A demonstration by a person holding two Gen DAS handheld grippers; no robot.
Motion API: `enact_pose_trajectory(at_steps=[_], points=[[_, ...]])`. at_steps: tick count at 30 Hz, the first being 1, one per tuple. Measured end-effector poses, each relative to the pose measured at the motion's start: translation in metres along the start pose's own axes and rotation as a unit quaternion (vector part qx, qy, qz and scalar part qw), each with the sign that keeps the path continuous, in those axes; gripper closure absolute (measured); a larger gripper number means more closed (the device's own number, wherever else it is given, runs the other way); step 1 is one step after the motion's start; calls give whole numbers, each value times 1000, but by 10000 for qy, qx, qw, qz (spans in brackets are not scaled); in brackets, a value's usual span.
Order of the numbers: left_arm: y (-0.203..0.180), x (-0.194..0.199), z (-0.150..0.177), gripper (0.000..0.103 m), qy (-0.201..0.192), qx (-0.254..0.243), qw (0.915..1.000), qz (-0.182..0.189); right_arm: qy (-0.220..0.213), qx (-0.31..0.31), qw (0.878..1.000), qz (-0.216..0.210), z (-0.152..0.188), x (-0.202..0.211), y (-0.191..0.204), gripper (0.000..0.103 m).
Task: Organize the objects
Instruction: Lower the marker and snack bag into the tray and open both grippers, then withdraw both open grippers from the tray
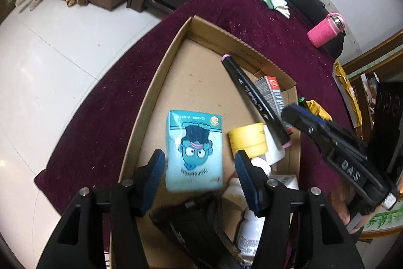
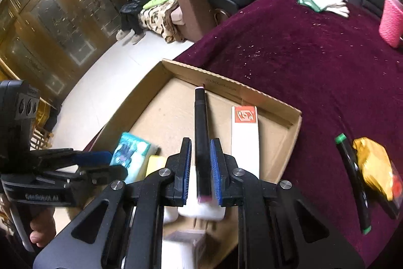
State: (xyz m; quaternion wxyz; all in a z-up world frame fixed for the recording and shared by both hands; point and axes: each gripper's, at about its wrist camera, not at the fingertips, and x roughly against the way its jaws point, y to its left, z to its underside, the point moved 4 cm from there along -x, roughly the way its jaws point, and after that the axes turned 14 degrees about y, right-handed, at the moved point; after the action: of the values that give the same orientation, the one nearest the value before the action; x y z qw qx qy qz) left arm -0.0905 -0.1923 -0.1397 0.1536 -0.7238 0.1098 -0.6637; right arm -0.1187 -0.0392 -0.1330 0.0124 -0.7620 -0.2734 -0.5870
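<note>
1. Nearest the lens, the right gripper has its blue pads close on either side of a black marker pen, seemingly pinching its near end; the pen lies lengthwise in the cardboard box, its pink-capped far tip close to the back wall, a placement that suggests it is being set down or lined up there
2. Alongside, the left gripper hangs over the same box with fingers spread wide, gripping nothing; the teal tissue pack, printed with a cartoon face, lies flat on the box floor in the gap between them, likely the next item to be straightened
3. Just beyond sit a yellow tape roll and a white carton with a red end, the carton roughly parallel to the pen
4. Farther out, a green-capped marker and a gold foil packet wait on the maroon tablecloth, outside the box, so sorting looks unfinished
</note>
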Motion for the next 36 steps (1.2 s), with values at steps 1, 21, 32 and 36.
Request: enact_pose_trajectory(at_steps=[1,21,32,36], points=[[-2,3,3,45,-56,-18,10000,-17,-24,12,10000,-29,6,5,4,87],[-135,12,98,31,-235,-1259,9908,446,-500,-508,9974,-51,162,69,-41,57],[-181,-17,108,31,137,-1498,9877,433,-793,-1253,9887,202,196,99,-122,57],[-187,-26,104,31,215,-1461,9882,410,-810,-1372,9867,333,181,100,-151,57]])
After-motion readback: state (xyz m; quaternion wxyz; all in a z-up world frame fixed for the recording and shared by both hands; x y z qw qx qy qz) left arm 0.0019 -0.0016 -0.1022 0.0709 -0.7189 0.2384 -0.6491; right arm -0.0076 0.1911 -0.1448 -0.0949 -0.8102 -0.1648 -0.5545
